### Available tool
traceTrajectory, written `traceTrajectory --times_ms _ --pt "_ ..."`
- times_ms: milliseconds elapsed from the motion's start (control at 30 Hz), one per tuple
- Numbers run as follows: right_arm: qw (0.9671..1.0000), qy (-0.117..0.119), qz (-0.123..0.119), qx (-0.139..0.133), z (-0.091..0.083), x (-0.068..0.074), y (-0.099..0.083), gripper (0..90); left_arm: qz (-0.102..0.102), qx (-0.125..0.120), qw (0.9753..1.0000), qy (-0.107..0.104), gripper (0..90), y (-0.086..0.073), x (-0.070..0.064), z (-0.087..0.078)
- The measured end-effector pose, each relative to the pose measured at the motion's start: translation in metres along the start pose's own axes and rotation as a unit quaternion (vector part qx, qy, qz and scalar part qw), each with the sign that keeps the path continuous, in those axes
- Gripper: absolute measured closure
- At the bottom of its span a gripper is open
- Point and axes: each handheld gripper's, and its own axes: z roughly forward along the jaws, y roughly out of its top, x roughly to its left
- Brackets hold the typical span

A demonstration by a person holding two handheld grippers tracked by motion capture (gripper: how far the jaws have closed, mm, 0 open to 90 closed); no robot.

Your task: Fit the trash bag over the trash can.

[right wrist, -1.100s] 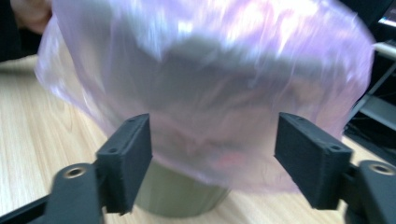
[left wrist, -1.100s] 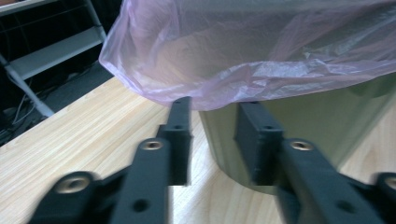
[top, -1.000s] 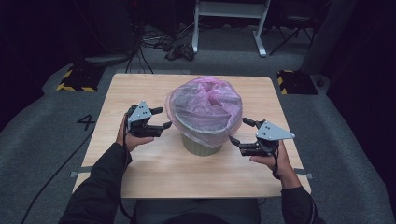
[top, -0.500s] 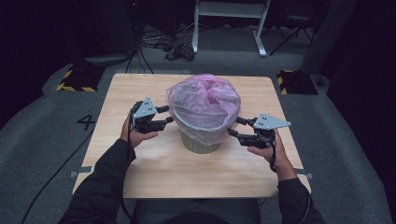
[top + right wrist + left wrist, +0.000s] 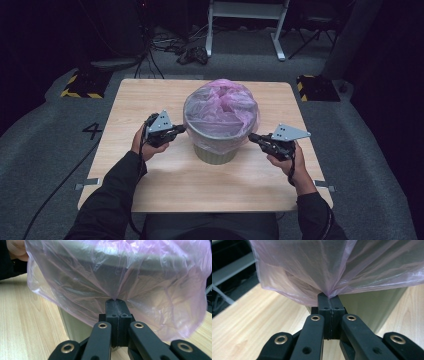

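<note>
A bin (image 5: 216,150) stands at the middle of the frame on the table (image 5: 150,100), lined with a pink bag (image 5: 220,107) that puffs over its rim and hides the inside. The left gripper (image 5: 181,129) and the right gripper (image 5: 251,137) flank it, each with jaws pressed together, pinching the bag's hanging edge.
</note>
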Motion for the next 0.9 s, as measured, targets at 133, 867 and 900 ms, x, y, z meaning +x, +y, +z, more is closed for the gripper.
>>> traceTrajectory --times_ms 133,867,900 --pt "1.0000 0.007 0.004 0.002 0.002 0.000 -0.004 90.0 0.010 0.015 0.9998 -0.007 90.0 -0.005 -0.003 0.004" --pt "0.9983 -0.022 0.048 -0.026 -0.032 -0.029 -0.012 44.1 -0.074 0.022 0.9957 0.052 25.6 -0.030 0.019 -0.027" --pt "0.9977 -0.028 0.049 -0.037 -0.037 -0.031 -0.007 42.4 -0.084 0.008 0.9949 0.056 25.4 -0.030 0.022 -0.032"
